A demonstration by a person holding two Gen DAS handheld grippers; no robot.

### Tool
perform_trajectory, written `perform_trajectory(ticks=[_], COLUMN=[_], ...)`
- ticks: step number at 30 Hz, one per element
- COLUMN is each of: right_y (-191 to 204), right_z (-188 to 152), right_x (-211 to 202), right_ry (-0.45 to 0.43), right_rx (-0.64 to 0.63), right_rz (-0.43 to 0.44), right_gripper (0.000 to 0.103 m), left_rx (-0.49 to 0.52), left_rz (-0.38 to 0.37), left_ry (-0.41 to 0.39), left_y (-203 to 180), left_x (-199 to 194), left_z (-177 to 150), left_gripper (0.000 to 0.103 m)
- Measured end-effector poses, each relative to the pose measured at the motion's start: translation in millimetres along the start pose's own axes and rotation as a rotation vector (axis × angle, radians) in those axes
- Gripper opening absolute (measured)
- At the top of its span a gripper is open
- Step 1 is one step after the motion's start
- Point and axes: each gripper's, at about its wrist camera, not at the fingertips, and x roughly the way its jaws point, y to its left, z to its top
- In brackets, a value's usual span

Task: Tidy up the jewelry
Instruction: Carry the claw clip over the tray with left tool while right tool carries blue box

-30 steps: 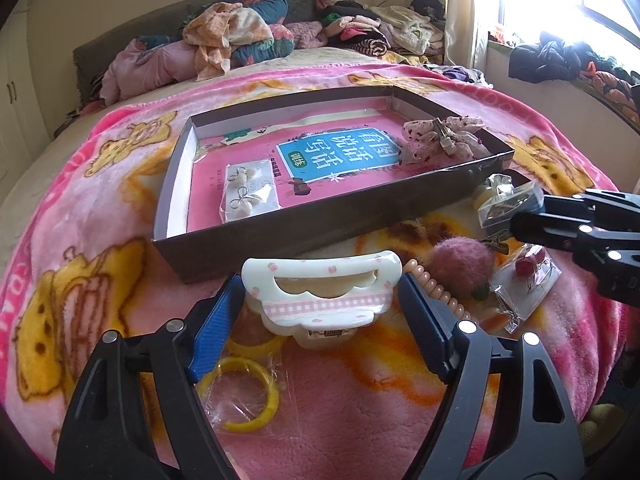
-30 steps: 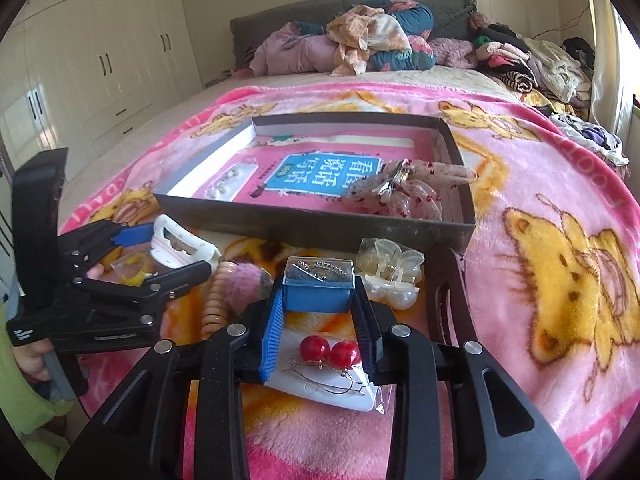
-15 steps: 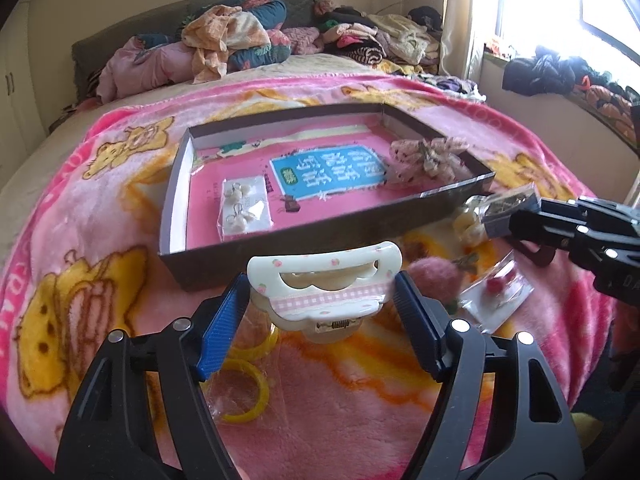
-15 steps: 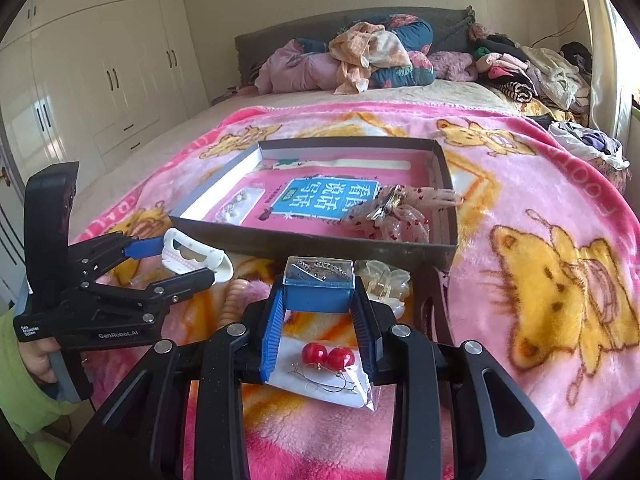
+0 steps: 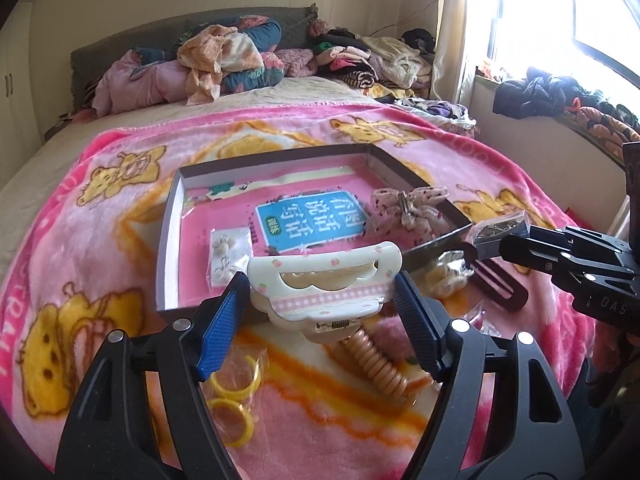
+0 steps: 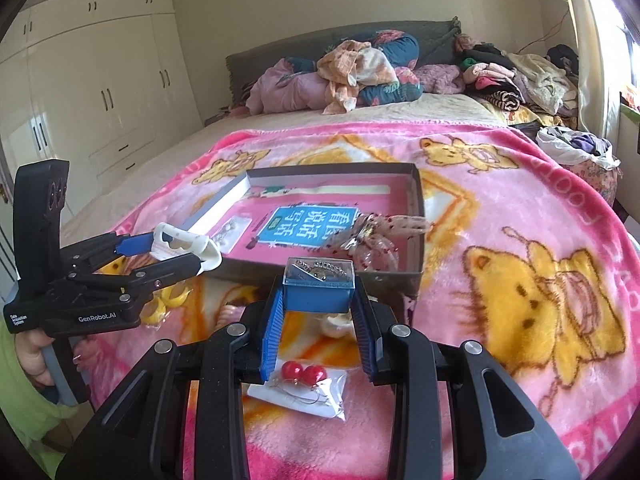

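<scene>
My left gripper [image 5: 320, 280] is shut on a cream hair claw clip [image 5: 340, 256] with a pink checked ribbon, held above the blanket by the near wall of the dark tray [image 5: 170, 240]. The right wrist view shows that left gripper [image 6: 176, 248] and its clip [image 6: 184, 244] at the left. My right gripper [image 6: 318, 292] is shut on a small blue box [image 6: 318, 296] with a clear lid, just short of the tray [image 6: 416, 200]. The left wrist view has the right gripper [image 5: 516, 240] with the box [image 5: 498, 232] at the right. A lace bow [image 5: 408, 208] and an earring packet [image 5: 226, 256] lie in the tray.
On the pink blanket in front of the tray lie bagged yellow rings [image 5: 232, 400], a wooden bead bracelet [image 5: 380, 364], a dark brown hair clip [image 5: 496, 280] and a packet of red ball earrings [image 6: 304, 376]. Clothes are piled at the bed's head. A hand [image 6: 32, 360] holds the left gripper's handle.
Both grippers have risen with what they hold. The claw clip has come up off the blanket, and the items under it now show. The blue box has stayed in the right jaws.
</scene>
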Motion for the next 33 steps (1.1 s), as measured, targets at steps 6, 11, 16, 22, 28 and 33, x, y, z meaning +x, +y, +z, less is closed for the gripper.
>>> perform_trajectory(ticks=[6, 11, 16, 22, 28, 33], right_y=[-8.8, -15.5, -22.8, -30.4, -34.4, -39.6], right_z=[5.8, 10.7, 16.6, 23.0, 30.3, 38.0], right_x=[-3.8, -6.6, -7.0, -4.8, 3.1, 10.1], right_ry=[-0.022, -0.04, -0.055, -0.062, -0.063, -0.064], right_rx=[0.009, 0.019, 0.03, 0.038, 0.026, 0.021], right_rz=[-0.017, -0.031, -0.044, -0.054, -0.073, -0.089], right_gripper=[0.031, 0.031, 0.031, 0.031, 0.031, 0.031], left_rx=[-0.006, -0.009, -0.016, -0.034, -0.05, -0.066], left_rz=[-0.007, -0.008, -0.019, -0.025, -0.027, -0.026], left_ry=[-0.011, -0.024, -0.024, -0.028, -0.027, -0.022], left_y=[-1.8, -3.4, -5.2, -6.0, -6.4, -6.6], left_x=[2.7, 7.3, 15.5, 24.0, 32.7, 43.2], left_z=[8.1, 14.7, 21.3, 27.3, 31.4, 34.4], left_gripper=[0.065, 0.065, 0.065, 0.065, 0.065, 0.065])
